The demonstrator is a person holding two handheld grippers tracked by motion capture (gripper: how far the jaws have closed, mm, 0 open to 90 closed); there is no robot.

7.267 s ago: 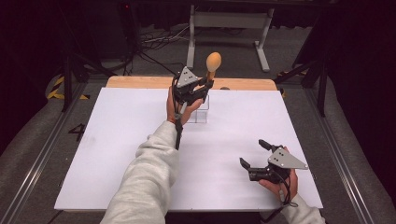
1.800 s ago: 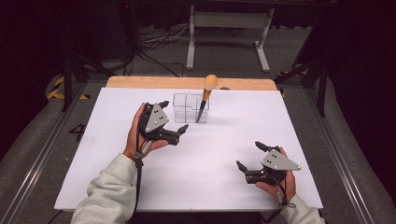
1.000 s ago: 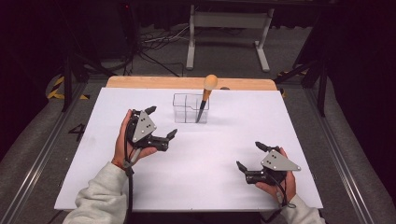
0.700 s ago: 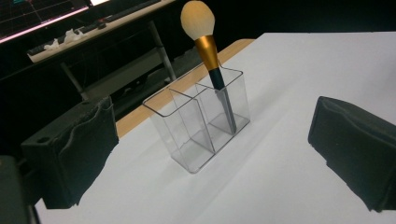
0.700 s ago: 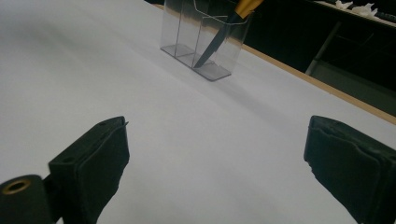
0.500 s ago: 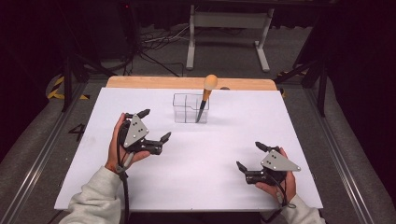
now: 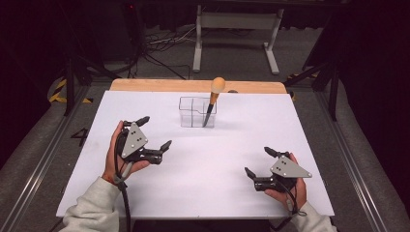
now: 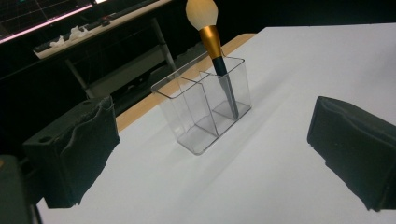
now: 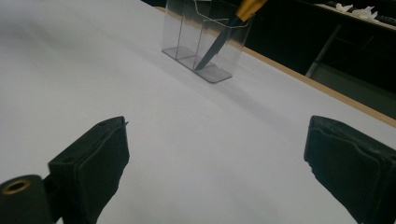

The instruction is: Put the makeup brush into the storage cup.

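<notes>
A clear two-compartment holder [image 7: 196,112] [image 8: 205,109] [image 9: 205,39] stands at the back middle of the white table. A makeup brush [image 7: 212,99] [image 8: 215,51] [image 9: 224,35] with a pale tip, gold ferrule and dark handle leans in its right compartment; the left compartment is empty. My left gripper [image 7: 154,133] [image 8: 210,154] is held above the table's left side, open and empty, well short of the holder. My right gripper [image 7: 257,162] [image 9: 224,163] rests low at the front right, open with nothing between its pads.
The white tabletop [image 7: 208,159] has a wooden strip [image 7: 159,85] along its far edge. Beyond it stand a metal frame [image 7: 234,29] and cables on a dark floor. Rails run along both sides of the table.
My left gripper let go of the brush in the holder, then drew back toward the front left, still open. The right gripper stayed put.
</notes>
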